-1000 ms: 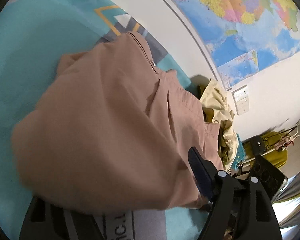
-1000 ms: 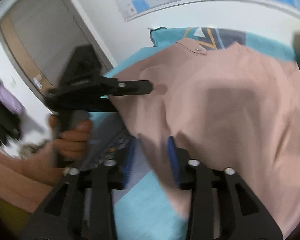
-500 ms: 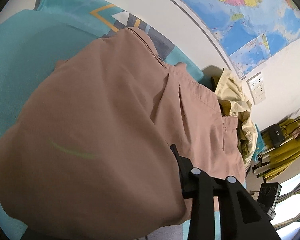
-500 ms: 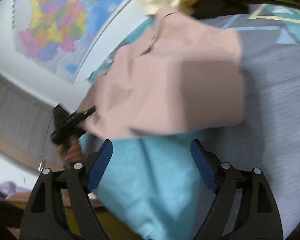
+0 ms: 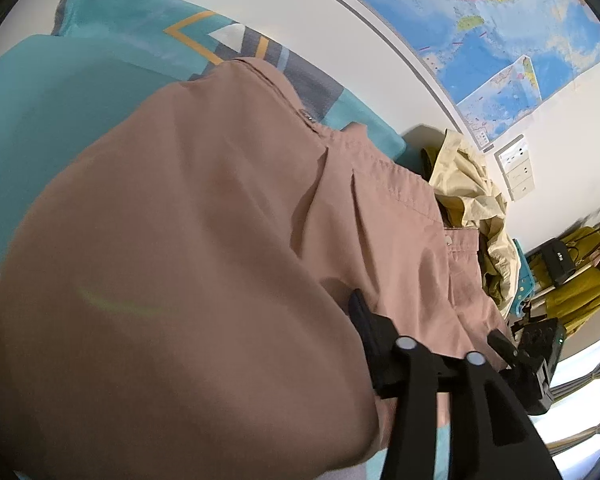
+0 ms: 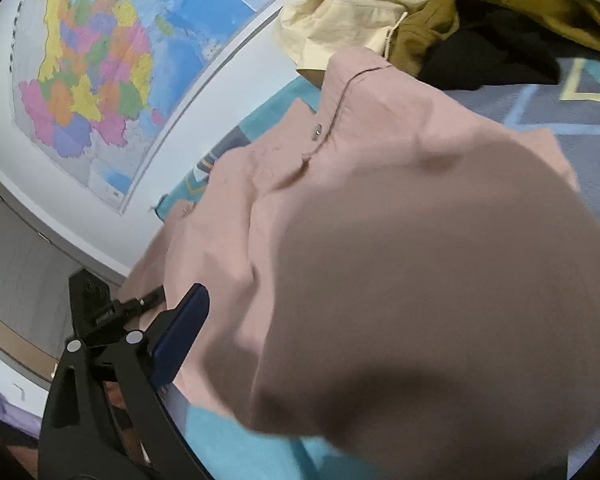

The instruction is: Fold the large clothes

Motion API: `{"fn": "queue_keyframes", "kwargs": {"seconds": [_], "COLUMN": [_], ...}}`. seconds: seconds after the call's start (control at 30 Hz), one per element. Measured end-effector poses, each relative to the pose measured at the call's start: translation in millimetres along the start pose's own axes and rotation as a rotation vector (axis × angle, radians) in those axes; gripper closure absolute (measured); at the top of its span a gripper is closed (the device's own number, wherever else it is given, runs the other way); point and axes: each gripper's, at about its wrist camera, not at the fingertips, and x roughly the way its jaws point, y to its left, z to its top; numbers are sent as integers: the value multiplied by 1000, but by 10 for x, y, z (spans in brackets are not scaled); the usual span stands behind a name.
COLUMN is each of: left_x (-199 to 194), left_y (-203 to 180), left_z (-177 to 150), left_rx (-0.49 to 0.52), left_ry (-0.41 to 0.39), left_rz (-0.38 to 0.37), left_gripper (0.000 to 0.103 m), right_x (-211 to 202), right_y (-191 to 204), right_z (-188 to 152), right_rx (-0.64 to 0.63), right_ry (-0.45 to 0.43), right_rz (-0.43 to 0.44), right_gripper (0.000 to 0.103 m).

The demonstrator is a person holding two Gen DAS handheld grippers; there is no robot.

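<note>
A large dusty-pink garment [image 5: 220,220] with a waistband and a snap lies spread on the teal bedspread [image 5: 60,100]. It fills most of both views [image 6: 380,240]. My left gripper [image 5: 292,320] is at the cloth's near edge and its jaws are opening. A bulge of cloth lies between them and hides the left finger; only the right pad [image 5: 364,328] shows. My right gripper [image 6: 300,300] is opening wide at the opposite edge. Its left pad [image 6: 180,332] is bare, and cloth covers the right finger.
A heap of cream, olive and black clothes [image 6: 360,8] lies beyond the waistband by the wall [image 5: 468,184]. A wall map [image 6: 100,60] hangs above the bed. A rack with yellow clothing [image 5: 580,280] stands at the bed's far end.
The right gripper has rolled and swung from over the bare bedspread onto the pink garment, its jaws spreading wider; cloth now hides its right finger. The left gripper has hardly shifted.
</note>
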Motion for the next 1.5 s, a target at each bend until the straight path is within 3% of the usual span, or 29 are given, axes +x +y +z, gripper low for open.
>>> {"fn": "queue_keyframes", "kwargs": {"seconds": [0.13,0.2,0.23,0.27,0.37,0.43,0.5,0.57,0.73,0.83,1.0,1.13,1.27,1.33,1.4,1.47,1.5], "left_x": [68,102,116,137,155,159,157,89,-304,-623,-1240,-1763,-1837,-1660,-1388,-1167,-1200], "left_y": [-95,-153,-173,-185,-147,-103,-105,-154,-261,-266,-187,152,885,1362,1877,2329,2382], "left_z": [46,49,50,49,83,124,157,218,575,912,1480,1788,1805,1757,1680,1536,1487], "left_rx": [42,72,84,87,65,40,30,44,78,96,113,89,5,-71,-166,-263,-275], "left_ry": [-1,-16,-23,-26,-24,-12,-3,-19,-112,-184,-328,-476,-510,-469,-375,-297,-331], "left_rz": [-3,24,43,87,134,129,138,140,114,138,213,299,409,467,535,525,492], "left_gripper": [35,35,39,52,71,77,82,89,89,89,89,89,88,88,88,86,86], "right_x": [85,109,126,135,150,167,190,145,-28,-18,280,658,1426,1933,2454,2776,2794], "right_y": [-17,-23,-42,-38,-92,-122,-127,-56,523,928,1747,2343,2620,2592,2445,2248,2189], "right_z": [85,133,157,183,238,271,286,331,590,820,1204,1300,1034,791,466,229,180], "right_rx": [7,8,14,19,46,69,84,76,-70,-156,-271,-359,-365,-335,-291,-225,-210], "right_ry": [4,4,8,9,17,26,43,33,-6,-25,-51,-72,24,137,277,409,425], "right_rz": [15,2,7,8,37,71,113,144,203,238,344,428,465,450,367,314,318], "right_gripper": [17,30,32,38,52,62,81,85,87,87,87,88,88,87,80,75,70]}}
